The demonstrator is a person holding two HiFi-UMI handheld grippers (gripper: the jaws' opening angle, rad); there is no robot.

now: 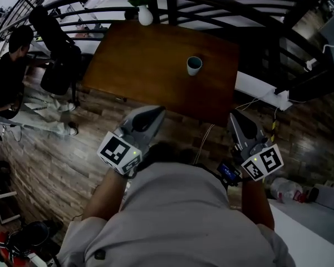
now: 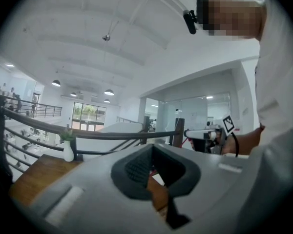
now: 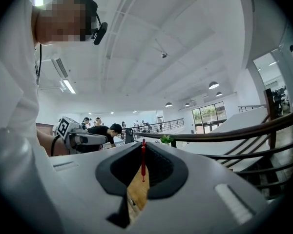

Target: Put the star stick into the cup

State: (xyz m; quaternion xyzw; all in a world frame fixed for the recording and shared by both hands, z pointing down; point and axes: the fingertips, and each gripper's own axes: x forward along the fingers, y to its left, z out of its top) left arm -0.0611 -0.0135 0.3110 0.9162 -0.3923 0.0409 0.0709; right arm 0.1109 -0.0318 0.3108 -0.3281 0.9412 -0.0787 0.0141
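Note:
A blue-lined cup [image 1: 194, 65] stands upright on the brown wooden table [image 1: 150, 71], right of its middle. Both grippers are held close to my body, short of the table's near edge. My left gripper [image 1: 153, 114] points at the table with its jaws closed together and nothing between them [image 2: 152, 150]. My right gripper [image 1: 237, 119] is shut on a thin red stick [image 3: 143, 162], which stands upright between the jaw tips [image 3: 143, 145]. The stick's star end is not visible. In the head view the stick cannot be made out.
A white vase with a green plant [image 1: 145, 13] stands at the table's far edge. A dark curved railing [image 1: 222, 1] runs behind the table. A person in black [image 1: 8, 77] sits by a chair at the left. Cables [image 1: 256, 102] hang off the table's right.

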